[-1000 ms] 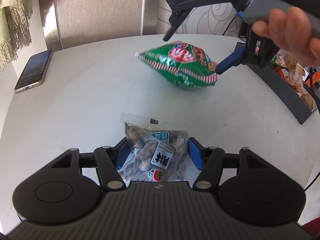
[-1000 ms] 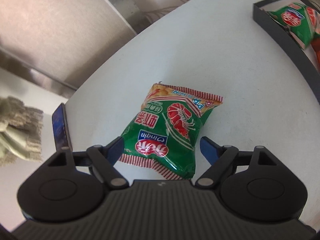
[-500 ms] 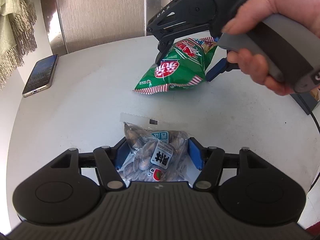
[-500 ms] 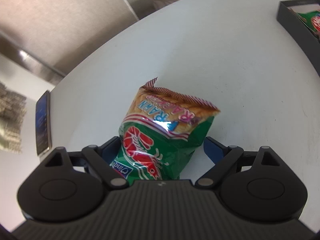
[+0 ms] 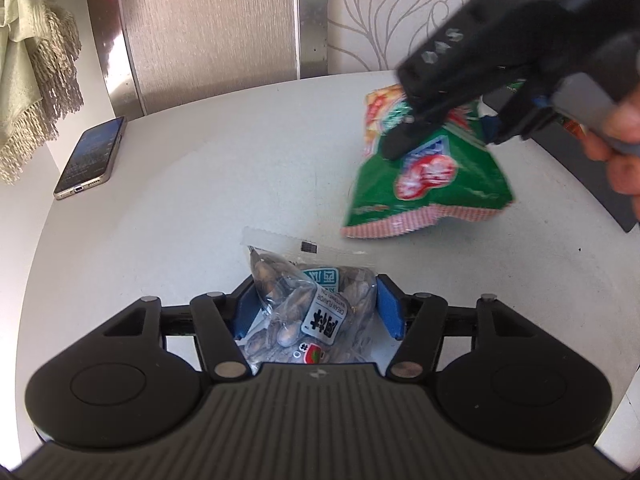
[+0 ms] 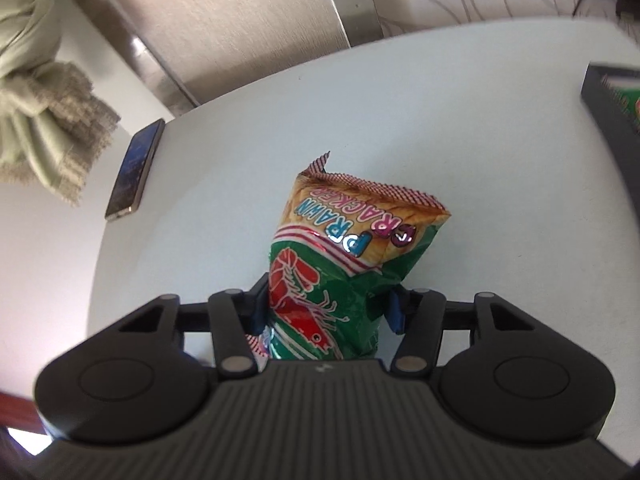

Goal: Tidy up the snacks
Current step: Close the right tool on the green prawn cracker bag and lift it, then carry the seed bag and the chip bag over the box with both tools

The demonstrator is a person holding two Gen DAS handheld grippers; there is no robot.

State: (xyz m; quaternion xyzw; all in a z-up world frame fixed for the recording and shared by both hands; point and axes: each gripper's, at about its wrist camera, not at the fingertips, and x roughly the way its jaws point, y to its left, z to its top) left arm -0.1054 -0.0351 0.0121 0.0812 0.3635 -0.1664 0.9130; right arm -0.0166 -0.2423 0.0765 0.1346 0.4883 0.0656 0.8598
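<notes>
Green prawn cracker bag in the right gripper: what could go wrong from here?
1. The right gripper is closing on the puffy green prawn cracker bag; the foil already creases at the pads, so squeezing further may crush the crackers.
2. It grips near one end, so the bag could swing or slip on the way to the black tray.
3. The clear sunflower seed packet sits close below and could get knocked.

Looks like a room in a home. Round white tabletop [image 5: 168, 216] w/ a phone [image 5: 91, 157] lying near its edge. Wall behind has wallpaper [image 5: 384, 12] w/ curly leaf lines, next to a shiny metal panel [image 5: 208, 28]. A pale cloth w/ fringe [image 5: 36, 64] hangs at the side. Snack bags sit in a dark tray [image 6: 604, 104] on the tabletop.
</notes>
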